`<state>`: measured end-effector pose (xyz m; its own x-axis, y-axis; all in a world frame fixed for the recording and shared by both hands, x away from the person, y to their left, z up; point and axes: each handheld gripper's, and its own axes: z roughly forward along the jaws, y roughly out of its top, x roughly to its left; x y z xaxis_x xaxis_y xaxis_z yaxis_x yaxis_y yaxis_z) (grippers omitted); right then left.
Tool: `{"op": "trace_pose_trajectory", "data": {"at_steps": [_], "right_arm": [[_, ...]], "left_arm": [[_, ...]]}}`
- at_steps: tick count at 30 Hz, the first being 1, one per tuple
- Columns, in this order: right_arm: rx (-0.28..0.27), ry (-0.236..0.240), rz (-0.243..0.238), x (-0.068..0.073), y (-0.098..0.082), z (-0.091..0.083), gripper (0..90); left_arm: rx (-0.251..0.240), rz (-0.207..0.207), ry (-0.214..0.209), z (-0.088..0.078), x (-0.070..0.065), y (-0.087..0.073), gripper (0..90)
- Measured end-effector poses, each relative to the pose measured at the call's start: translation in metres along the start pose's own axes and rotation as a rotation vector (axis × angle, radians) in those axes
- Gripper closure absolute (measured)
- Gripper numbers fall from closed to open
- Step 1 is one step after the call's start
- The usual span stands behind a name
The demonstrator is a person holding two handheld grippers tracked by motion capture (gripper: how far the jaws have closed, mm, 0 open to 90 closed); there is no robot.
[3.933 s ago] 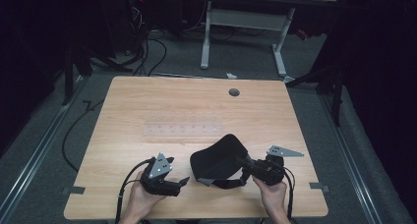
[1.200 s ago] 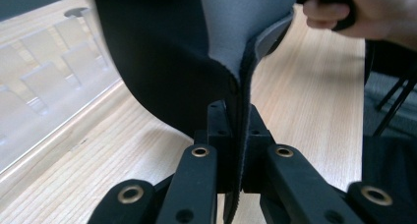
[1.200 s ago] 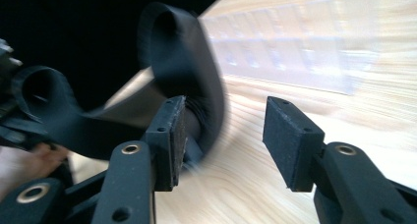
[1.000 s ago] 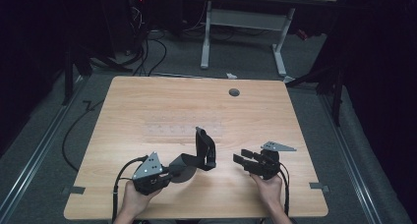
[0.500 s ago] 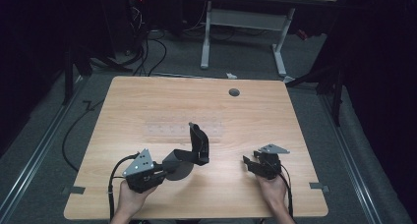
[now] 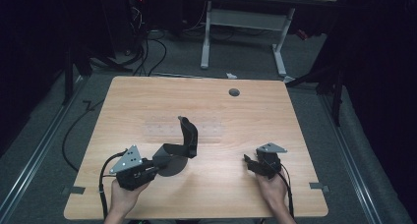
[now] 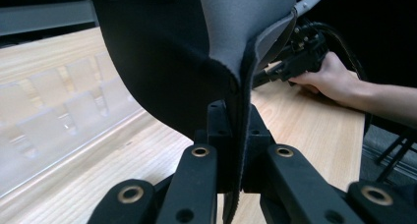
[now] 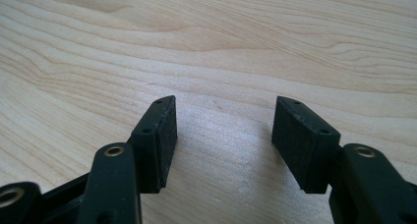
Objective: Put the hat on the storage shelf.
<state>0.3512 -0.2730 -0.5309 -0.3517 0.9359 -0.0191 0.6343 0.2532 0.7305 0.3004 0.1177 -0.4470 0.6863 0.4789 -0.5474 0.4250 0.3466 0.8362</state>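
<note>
A floppy black pad with a grey underside [image 6: 184,141] stands curled up off the wooden table [image 6: 275,121], left of centre. My left gripper [image 6: 158,161] is shut on its lower edge; in the left gripper view the jaws [image 7: 235,130] pinch the pad's seam and the pad [image 7: 167,62] rises in front of the camera. My right gripper [image 6: 247,161] rests at the near right, apart from the pad. Its jaws [image 8: 223,135] have just been opening and stand open over bare wood, nothing between them. The left gripper view also catches the right gripper [image 7: 300,54] and its hand [image 7: 334,81] behind the pad.
A round cable hole [image 6: 234,92] sits near the table's far edge. A faint clear ribbed strip [image 6: 167,128] lies across the table's middle, just beyond the pad. Behind the table stand a white desk frame [image 6: 206,37] and floor cables [image 6: 147,47].
Both grippers once held the pad; now the left one alone has it. Over the last second the left hand carried it leftward, and the right gripper drew back to the right, jaws wider.
</note>
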Motion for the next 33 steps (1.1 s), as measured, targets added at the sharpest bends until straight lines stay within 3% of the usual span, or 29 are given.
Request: {"op": "trace_pose_trajectory", "data": {"at_steps": [9,33], "right_arm": [[0.001,0.0,0.003,0.0,0.0,0.0,41.7],[0.002,0.002,0.0,0.0,0.001,0.001,40.6]], "left_arm": [[-0.041,0.016,0.001,-0.005,0.003,0.016,87.0],[-0.115,0.046,0.083,0.0,0.024,0.047,86.9]]}}
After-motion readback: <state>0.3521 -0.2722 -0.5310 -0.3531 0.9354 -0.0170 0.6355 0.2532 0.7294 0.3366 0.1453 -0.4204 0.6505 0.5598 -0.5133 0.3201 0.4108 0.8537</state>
